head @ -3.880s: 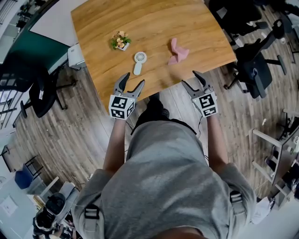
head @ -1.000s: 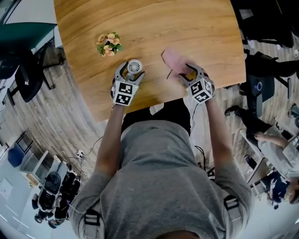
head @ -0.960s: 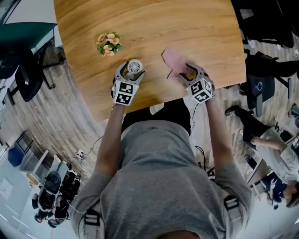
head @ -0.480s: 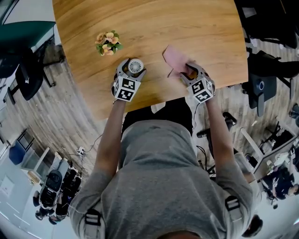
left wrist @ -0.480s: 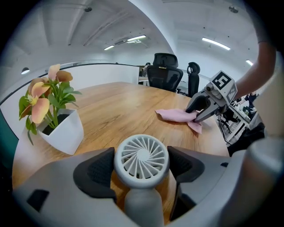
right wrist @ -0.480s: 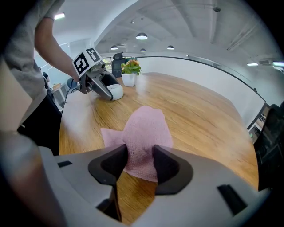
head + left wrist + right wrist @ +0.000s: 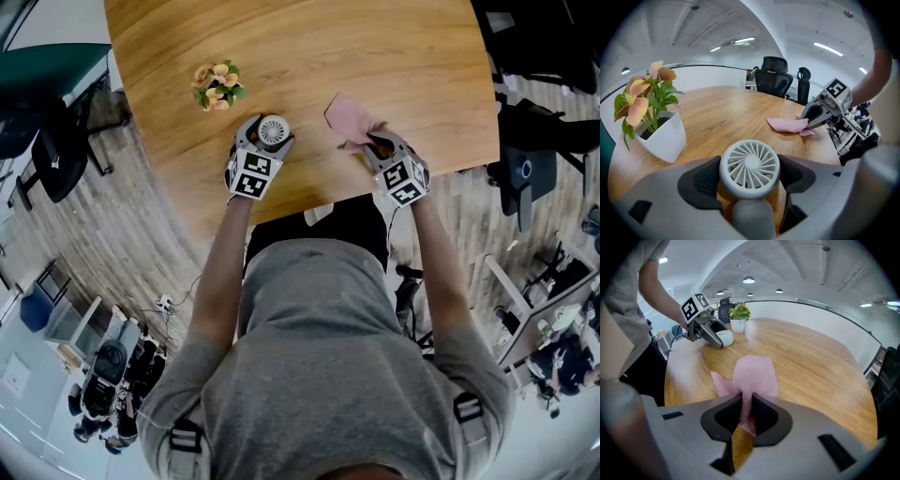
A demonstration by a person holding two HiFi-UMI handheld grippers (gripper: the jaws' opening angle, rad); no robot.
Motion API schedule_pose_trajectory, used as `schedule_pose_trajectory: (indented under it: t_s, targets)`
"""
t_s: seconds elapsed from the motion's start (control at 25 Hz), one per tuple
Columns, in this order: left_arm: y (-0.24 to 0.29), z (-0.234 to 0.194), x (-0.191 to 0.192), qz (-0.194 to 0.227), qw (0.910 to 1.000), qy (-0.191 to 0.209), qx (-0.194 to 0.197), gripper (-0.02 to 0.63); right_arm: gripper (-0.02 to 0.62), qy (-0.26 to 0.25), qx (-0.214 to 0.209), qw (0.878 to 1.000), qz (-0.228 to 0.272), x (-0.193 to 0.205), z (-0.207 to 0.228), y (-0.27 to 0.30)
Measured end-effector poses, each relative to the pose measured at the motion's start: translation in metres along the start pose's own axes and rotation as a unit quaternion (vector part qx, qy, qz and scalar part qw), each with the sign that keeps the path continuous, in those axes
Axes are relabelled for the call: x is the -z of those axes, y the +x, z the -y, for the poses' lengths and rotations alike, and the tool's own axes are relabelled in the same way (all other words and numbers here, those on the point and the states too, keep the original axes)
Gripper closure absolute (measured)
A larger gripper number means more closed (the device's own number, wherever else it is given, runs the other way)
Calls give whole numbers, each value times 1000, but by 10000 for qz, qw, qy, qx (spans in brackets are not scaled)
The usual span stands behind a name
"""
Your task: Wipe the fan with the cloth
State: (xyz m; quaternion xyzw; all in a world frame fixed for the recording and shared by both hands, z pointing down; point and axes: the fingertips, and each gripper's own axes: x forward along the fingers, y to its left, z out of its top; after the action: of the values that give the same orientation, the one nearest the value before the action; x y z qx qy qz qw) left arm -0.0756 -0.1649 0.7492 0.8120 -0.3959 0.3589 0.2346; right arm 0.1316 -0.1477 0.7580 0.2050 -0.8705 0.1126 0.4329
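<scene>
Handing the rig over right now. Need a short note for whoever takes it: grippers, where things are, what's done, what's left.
Left gripper: fingers closed on the round head of the fan, handle toward the person.
Right gripper: fingers have just been closing and pinch the near edge of the pink cloth; the rest lies on the table.
Done: fan and cloth both grasped.
Left: bring the cloth to the fan and wipe. They are apart, the cloth to the fan's right, so no wiping yet.
</scene>
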Motion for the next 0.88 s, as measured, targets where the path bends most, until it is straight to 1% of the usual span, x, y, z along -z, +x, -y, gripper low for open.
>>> schedule_pose_trajectory:
  t_s: [0.12,0.24,0.52,0.72,0.88]
  targets:
    - [0,0,0,28,10000,-5,1,241,551,129,28,9999,-53,0,-1,1]
    - [-3,-4,1,87,9999,-109,2,241,557,233,87,9996,-96,-2,-3,2]
    - [-9,5,-1,100,9995,-166,239,239,560,403,199,9990,-28,-6,-7,-8]
    - [-19,13,-6,260,9990,-140,345,239,561,442,210,9985,266,-28,-12,-15]
    - [-32,15,-18,309,9989,123,321,239,565,482,230,9972,524,-54,-15,-25]
